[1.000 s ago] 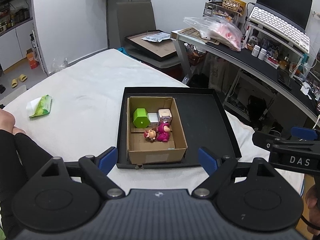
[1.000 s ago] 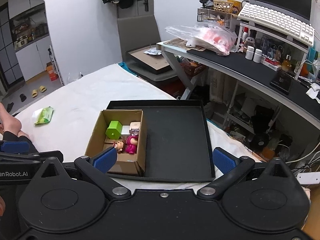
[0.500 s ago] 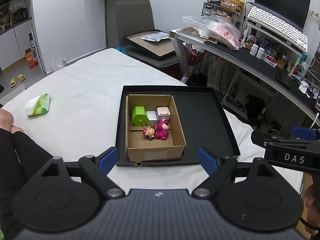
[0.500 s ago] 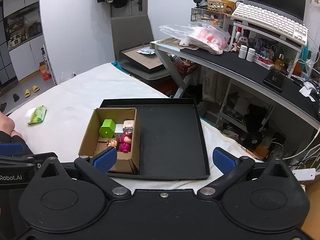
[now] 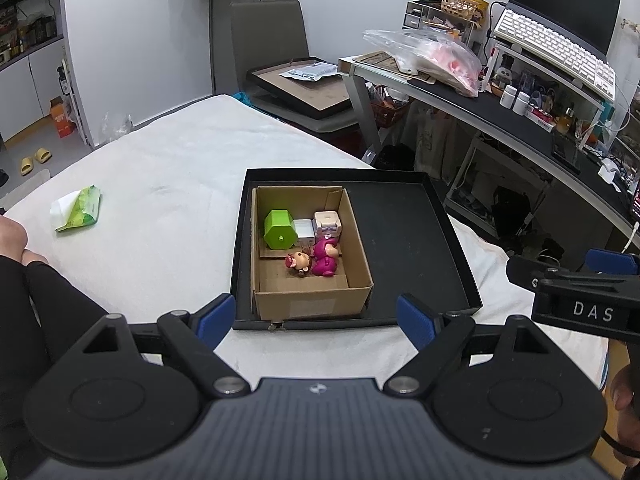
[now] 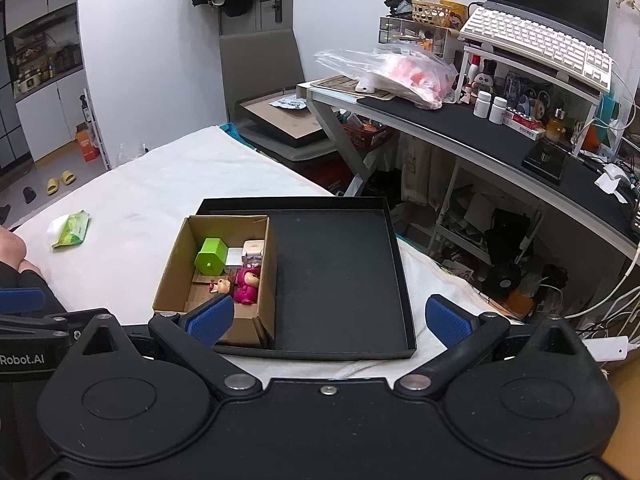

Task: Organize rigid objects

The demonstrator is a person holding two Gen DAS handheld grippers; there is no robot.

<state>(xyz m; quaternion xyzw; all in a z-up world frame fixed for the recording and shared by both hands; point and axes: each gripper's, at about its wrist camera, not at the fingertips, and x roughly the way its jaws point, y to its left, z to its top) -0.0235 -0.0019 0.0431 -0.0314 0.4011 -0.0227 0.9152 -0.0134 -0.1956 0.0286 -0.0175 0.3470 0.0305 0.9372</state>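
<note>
A black tray (image 5: 404, 240) lies on the white-covered bed (image 5: 168, 184) near its right edge, and a cardboard box (image 5: 312, 302) sits inside the tray against its left wall. In the box a green hexagonal container (image 5: 279, 230) lies on its side at the far left, a small white block (image 5: 303, 230) is just beside it, a pale cube-shaped toy (image 5: 327, 222) stands next to that, and nearer the front a pink bear figure (image 5: 325, 260) lies touching a small brown-headed figure (image 5: 297, 262). The left gripper (image 5: 316, 316) hangs just short of the tray's near edge, its blue-padded fingers (image 5: 216, 316) spread wide with nothing between them. The left wrist view looks down into the box from its front, so the cardboard flaps on its floor and the gaps between the toys are plain; it also catches the right gripper's side at its right border and a black-sleeved arm (image 5: 44, 320) at the left. The right wrist view sits further right: the right gripper (image 6: 330, 318) is likewise spread wide and empty, one finger (image 6: 210, 322) overlapping the box's near corner in the picture while the other is over the bed past the tray's right wall. From here the bare right part of the tray (image 6: 340, 276) fills the middle, the box's right wall partly hides the pale cube (image 6: 254, 250), and the desk (image 6: 480, 132) beyond the bed's right edge shows more fully, with a plastic bag (image 6: 396, 72), two white bottles (image 6: 490, 106) and a keyboard (image 6: 540, 46). A green packet (image 6: 72, 228) lies alone near the bed's left edge in both views.
</note>
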